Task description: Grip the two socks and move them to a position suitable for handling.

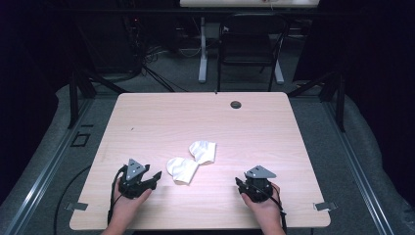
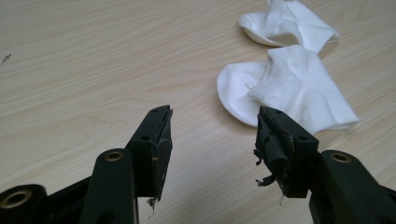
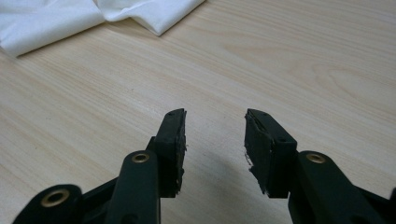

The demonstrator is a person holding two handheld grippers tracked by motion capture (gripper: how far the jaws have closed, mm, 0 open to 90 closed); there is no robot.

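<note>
Lying unmarked: white socks (image 1: 192,161)

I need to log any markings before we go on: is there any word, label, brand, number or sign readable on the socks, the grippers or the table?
None: no readable text anywhere.
Near white sock and far white sock: plain fabric, no print or label showing.
Left gripper and right gripper: black parts and grey plates, no lettering visible.
Table: bare wood grain, no sign.

Two crumpled white socks (image 1: 191,161) touching, mid-table.
</note>
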